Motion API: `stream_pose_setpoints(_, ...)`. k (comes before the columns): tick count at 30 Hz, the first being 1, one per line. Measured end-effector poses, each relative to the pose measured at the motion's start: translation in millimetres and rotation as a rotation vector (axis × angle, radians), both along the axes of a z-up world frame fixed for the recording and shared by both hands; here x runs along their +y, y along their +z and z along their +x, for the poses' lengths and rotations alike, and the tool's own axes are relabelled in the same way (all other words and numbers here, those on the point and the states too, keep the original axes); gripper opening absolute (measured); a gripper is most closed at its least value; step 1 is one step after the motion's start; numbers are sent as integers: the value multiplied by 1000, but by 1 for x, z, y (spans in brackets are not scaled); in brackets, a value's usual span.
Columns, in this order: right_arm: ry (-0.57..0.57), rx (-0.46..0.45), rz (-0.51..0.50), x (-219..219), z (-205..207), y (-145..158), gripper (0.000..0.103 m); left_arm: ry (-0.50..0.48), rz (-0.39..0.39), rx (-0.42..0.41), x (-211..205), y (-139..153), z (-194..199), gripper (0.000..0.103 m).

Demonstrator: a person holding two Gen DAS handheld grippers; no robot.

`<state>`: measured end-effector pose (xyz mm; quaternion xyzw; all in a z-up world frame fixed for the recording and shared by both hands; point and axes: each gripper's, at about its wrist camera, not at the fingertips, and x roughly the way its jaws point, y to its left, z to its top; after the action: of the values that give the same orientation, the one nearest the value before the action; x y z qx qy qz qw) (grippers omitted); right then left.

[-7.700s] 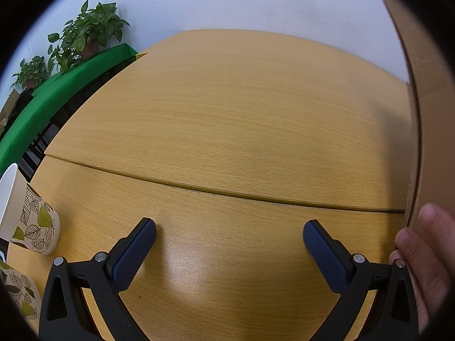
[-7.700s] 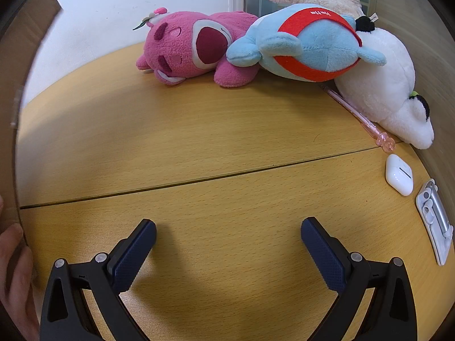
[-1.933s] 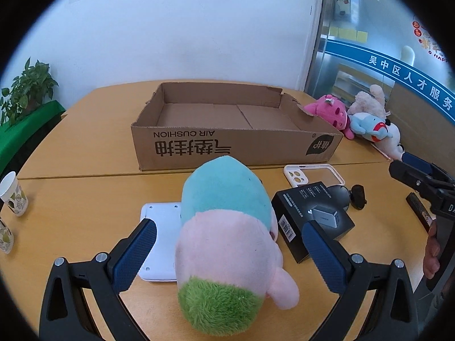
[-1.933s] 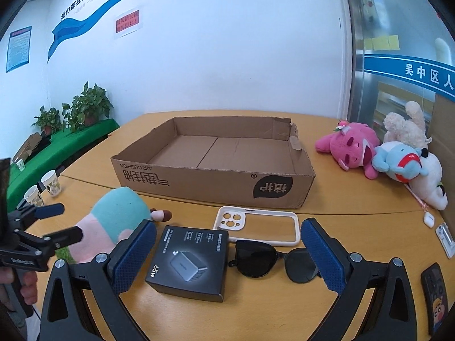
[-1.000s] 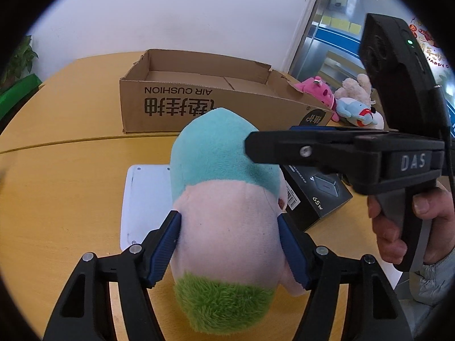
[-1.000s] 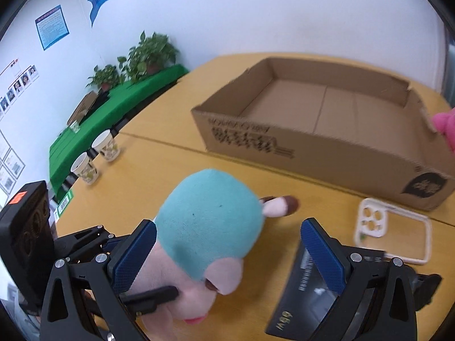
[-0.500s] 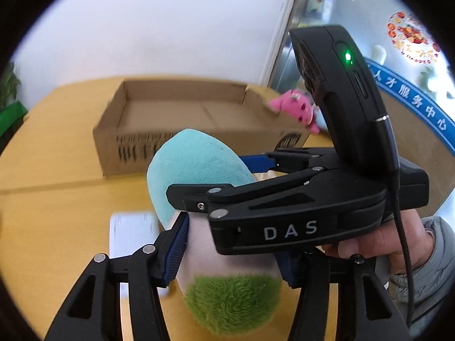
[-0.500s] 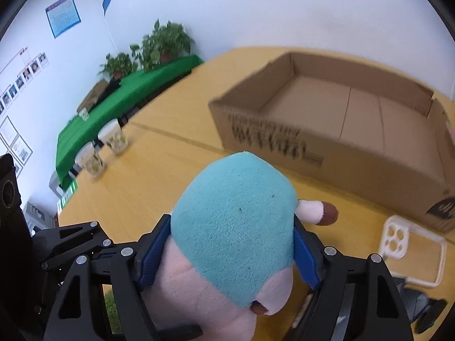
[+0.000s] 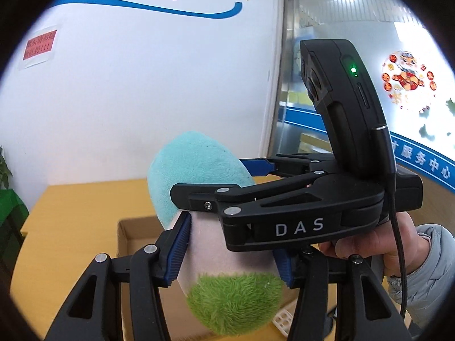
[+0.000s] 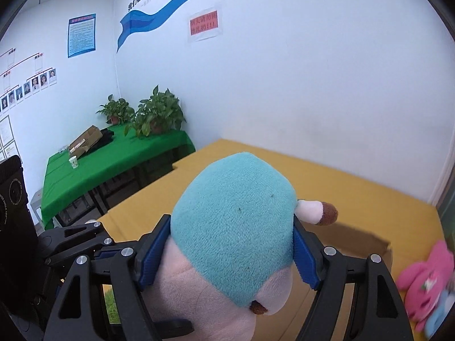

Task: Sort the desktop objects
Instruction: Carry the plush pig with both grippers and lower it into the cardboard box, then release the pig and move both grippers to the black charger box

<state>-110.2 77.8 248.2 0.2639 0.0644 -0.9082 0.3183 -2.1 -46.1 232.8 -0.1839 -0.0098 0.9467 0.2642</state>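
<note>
A plush toy [image 9: 196, 176] with a teal top, pink middle and green furry end hangs in the air above the wooden table [image 9: 71, 199]. My left gripper [image 9: 231, 255] is shut on its pink middle, the blue pads pressed into the fabric. My right gripper [image 10: 229, 255] is shut on the teal part of the toy [image 10: 236, 227]; in the left wrist view its black body crosses in front from the right. The open cardboard box [image 9: 136, 236] lies just below and behind the toy, mostly hidden by it. Its far corner [image 10: 355, 238] shows in the right wrist view.
A hand and grey sleeve [image 9: 369, 244] hold the right gripper's handle. A white phone case [image 9: 281, 321] lies on the table below. Pink and blue plush toys [image 10: 426, 281] sit at the table's right. A green-covered side table with potted plants [image 10: 113, 156] stands by the left wall.
The right jaws closed onto the toy's teal part and the left jaws tightened on its middle. Both grippers then rose with the toy, lifting it off the table towards the box.
</note>
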Motion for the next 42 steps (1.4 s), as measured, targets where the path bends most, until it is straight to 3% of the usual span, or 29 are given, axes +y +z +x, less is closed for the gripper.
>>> stream_pose_setpoints(3, 24, 1, -2, -14, -38, 7, 76, 19, -11, -22, -10, 4, -36, 53)
stream_pose_setpoints(6, 37, -54, -15, -29, -84, -8, 76, 42, 4, -105, -25, -11, -81, 53)
stream_pose_setpoints(16, 25, -292, 47, -85, -201, -157, 71, 116, 45, -486, -57, -130, -201, 53)
stream_pose_setpoints(20, 27, -358, 70, -97, -222, -208, 71, 150, 34, -577, -60, -161, -219, 53)
stream_pose_setpoints(23, 19, -367, 87, -104, -227, -227, 72, 176, 43, -615, -64, -172, -225, 55)
stream_pose_setpoints(29, -8, -361, 5, -93, -235, -223, 83, 218, 25, -601, -67, -162, -220, 64)
stream_pose_setpoints(34, 0, -408, -32, -71, -226, -202, 84, 221, 45, -605, -70, -157, -214, 64)
stream_pose_setpoints(36, 13, -387, -37, -56, -213, -188, 85, 239, 36, -587, -69, -151, -208, 64)
stream_pose_setpoints(40, -44, -311, -61, -18, -176, -147, 103, 269, -10, -493, -65, -127, -190, 64)
stream_pose_setpoints(42, -60, -252, -49, 9, -146, -128, 103, 288, -42, -439, -78, -118, -173, 69)
